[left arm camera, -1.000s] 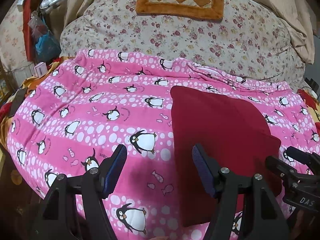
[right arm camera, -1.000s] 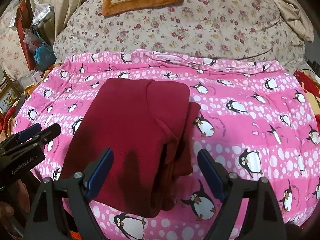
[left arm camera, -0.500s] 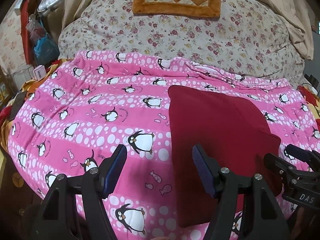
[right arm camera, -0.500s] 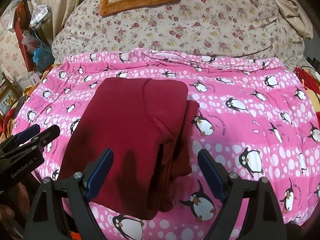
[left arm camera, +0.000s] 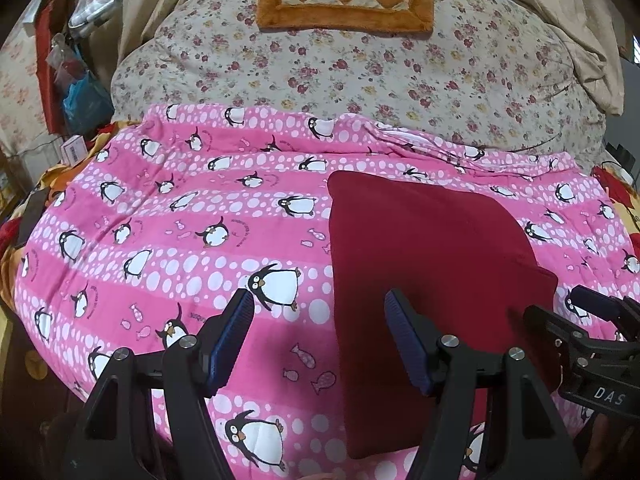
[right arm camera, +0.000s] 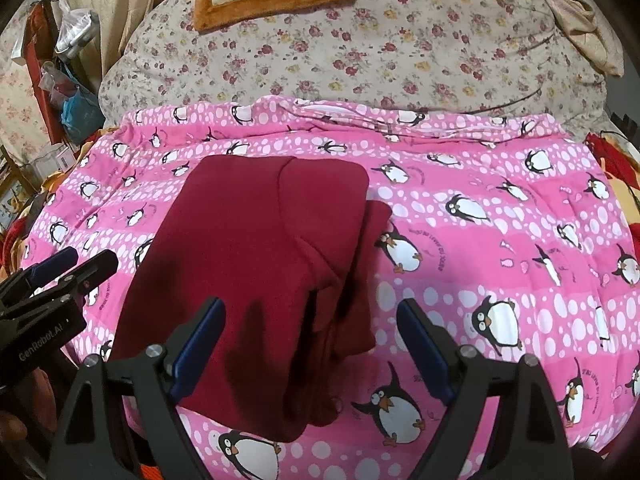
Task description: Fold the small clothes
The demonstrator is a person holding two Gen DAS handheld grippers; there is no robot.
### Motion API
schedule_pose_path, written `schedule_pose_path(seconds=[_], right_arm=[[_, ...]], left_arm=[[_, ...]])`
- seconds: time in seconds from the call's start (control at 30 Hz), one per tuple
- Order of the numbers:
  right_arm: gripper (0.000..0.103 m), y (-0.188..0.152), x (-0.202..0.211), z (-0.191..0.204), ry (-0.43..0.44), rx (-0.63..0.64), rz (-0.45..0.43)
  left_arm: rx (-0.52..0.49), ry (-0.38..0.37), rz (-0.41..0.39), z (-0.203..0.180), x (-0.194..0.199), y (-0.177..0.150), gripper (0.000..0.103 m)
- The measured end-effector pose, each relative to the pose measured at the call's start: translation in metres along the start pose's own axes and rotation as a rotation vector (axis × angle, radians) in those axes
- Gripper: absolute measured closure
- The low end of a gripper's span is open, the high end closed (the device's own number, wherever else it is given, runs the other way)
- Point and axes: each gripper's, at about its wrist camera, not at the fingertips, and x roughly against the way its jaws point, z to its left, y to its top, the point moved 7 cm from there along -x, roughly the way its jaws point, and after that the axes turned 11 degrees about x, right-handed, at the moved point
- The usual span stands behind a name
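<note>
Maroon garment looks partly folded on the bed, both grippers' fingers wide and empty, so next is grabbing its near edge.

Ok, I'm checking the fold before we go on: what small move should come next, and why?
Probably lower the right gripper onto the near right edge of the dark red garment and tuck it under. Both grippers hang open and empty above the penguin blanket, and a narrow strip of the garment sticks out past the folded top layer on that side, so the stack is not yet square.
</note>
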Motion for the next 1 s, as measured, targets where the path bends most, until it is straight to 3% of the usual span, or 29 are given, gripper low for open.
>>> schedule_pose_path(seconds=[1.0], right_arm=[[0.012, -0.004, -0.004, -0.01, -0.011, -0.028, 0.017]], left_arm=[[-0.026, -0.027, 0.021, -0.013, -0.004, -0.006, 0.055]])
